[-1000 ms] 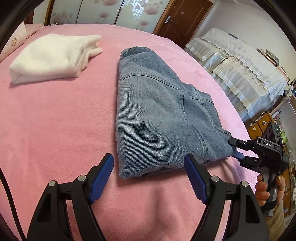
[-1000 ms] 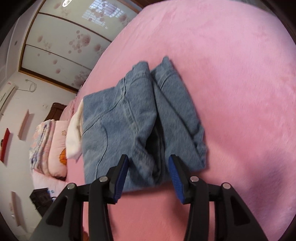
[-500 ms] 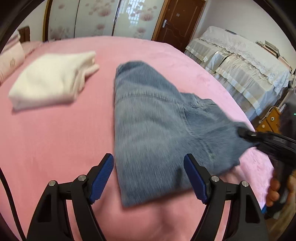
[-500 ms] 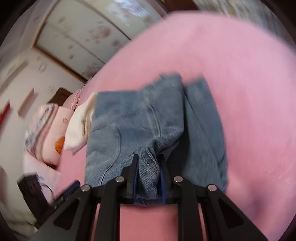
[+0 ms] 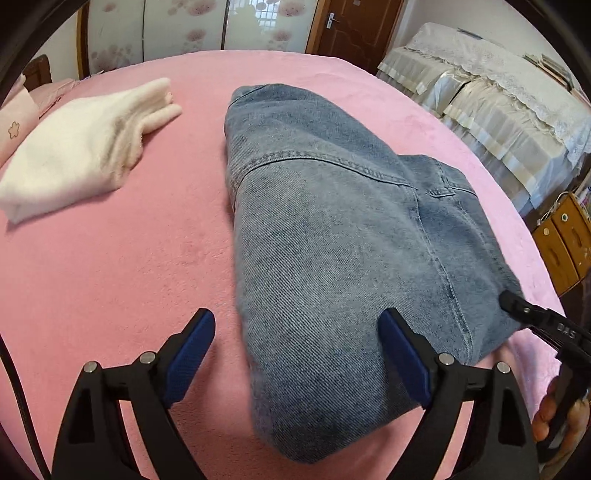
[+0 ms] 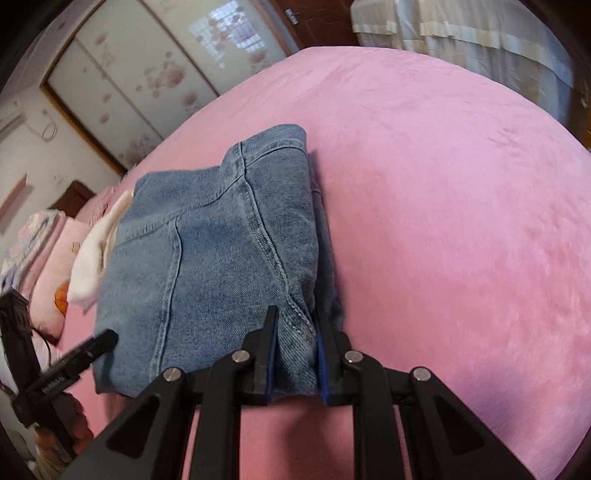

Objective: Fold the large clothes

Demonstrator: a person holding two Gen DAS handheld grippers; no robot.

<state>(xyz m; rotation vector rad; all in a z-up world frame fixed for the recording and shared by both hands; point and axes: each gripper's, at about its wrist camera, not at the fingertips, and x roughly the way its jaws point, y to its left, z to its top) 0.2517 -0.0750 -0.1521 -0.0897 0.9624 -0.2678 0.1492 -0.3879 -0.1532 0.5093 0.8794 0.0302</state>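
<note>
Folded blue jeans (image 5: 332, 240) lie on the pink bed (image 5: 110, 277). My left gripper (image 5: 295, 354) straddles their near corner. Its jaws are opening, and the blue pads (image 5: 188, 354) stand wide without pressing the denim. My right gripper (image 6: 295, 354) is shut on the jeans (image 6: 207, 266), a thick bunch of denim edge squeezed between its pads. In the left wrist view, the right gripper (image 5: 508, 297) grips the jeans' right corner. The left gripper (image 6: 85, 354) shows at the left of the right wrist view, with a hand below it.
A folded white garment (image 5: 81, 155) lies on the bed left of the jeans, and pillows (image 6: 48, 266) are stacked beyond it. Cloth-covered furniture (image 5: 498, 110) and a wooden cabinet (image 5: 565, 240) stand past the bed's right edge. Patterned sliding doors and a brown door (image 5: 354, 26) are behind.
The right gripper closed on the jeans' edge and tugged it. The left gripper moved forward over the jeans' near corner, and its jaws spread wider.
</note>
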